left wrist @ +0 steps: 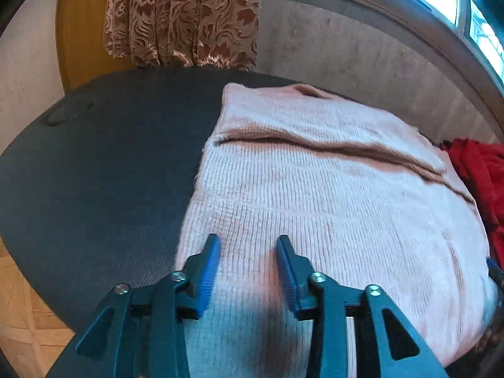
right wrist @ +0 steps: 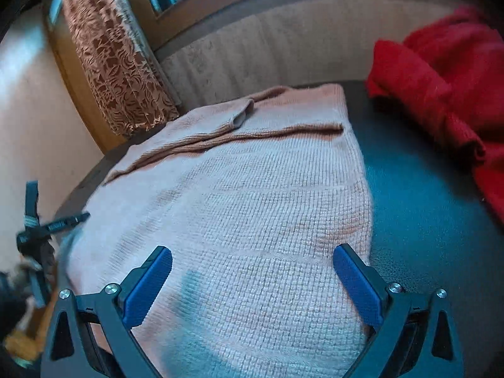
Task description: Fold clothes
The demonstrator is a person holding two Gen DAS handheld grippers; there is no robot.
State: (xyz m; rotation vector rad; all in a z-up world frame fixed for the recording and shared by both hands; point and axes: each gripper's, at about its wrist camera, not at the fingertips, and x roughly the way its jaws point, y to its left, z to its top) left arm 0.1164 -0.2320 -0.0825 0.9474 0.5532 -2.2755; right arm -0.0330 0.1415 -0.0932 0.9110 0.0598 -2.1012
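A pale pink knitted sweater (left wrist: 315, 195) lies flat on a dark table (left wrist: 110, 157), with its sleeves folded across the far part. My left gripper (left wrist: 249, 242) hovers open over the sweater's near left part, nothing between its blue pads (left wrist: 209, 271). In the right wrist view the same sweater (right wrist: 245, 208) fills the middle. My right gripper (right wrist: 252, 264) stands wide open over its near end, close to the right edge. The left gripper's black frame (right wrist: 34, 220) shows at the far left of that view.
A red knitted garment (right wrist: 447, 94) lies bunched on the table (right wrist: 425, 214) to the right of the sweater, also seen as red cloth (left wrist: 482, 182). A brown patterned curtain (left wrist: 182, 15) and a wall under a window stand behind. Wooden floor (left wrist: 22, 315) shows at the left.
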